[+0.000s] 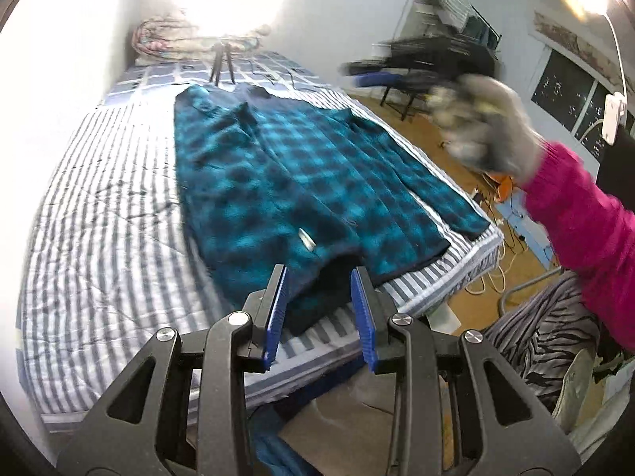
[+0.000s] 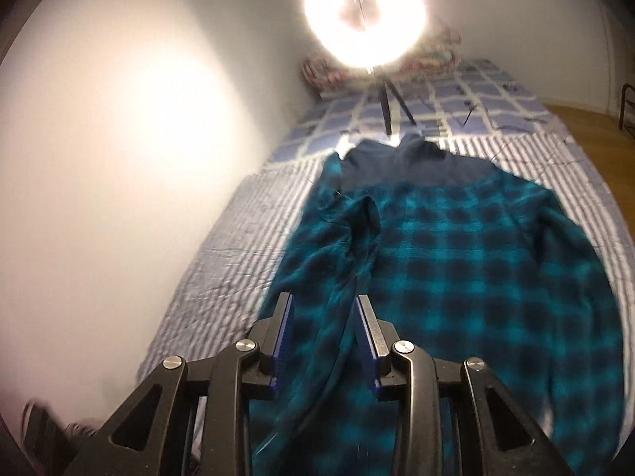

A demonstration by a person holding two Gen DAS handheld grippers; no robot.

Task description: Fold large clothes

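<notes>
The left gripper sits nearest the lens in its own view: black angular arms, ribbed blue pads, jaws parted with nothing pressed between them, hanging above the foot corner of the bed. The right gripper reads the same in its view, black frame and blue pads, jaws apart and empty above the shirt's left edge. The bed is the work surface, covered by a quilted grey-and-white striped spread, wrinkled in places, with a blue-and-white checked cover at the far end. A plain white wall runs along one long side; wood flooring lies along the other. The plaid shirt lies spread lengthwise on the bed, a soft, fuzzy teal-and-black check with a plain navy yoke and collar toward the far end; one sleeve is folded inward over the body, the hem toward the cameras. A gloved hand, blurred, in a knitted magenta sleeve, is raised at the right of the left view. A ring light on a small black tripod glares from the far end, in front of a bundled patterned blanket. Cables trail on the floor beside the bed.
</notes>
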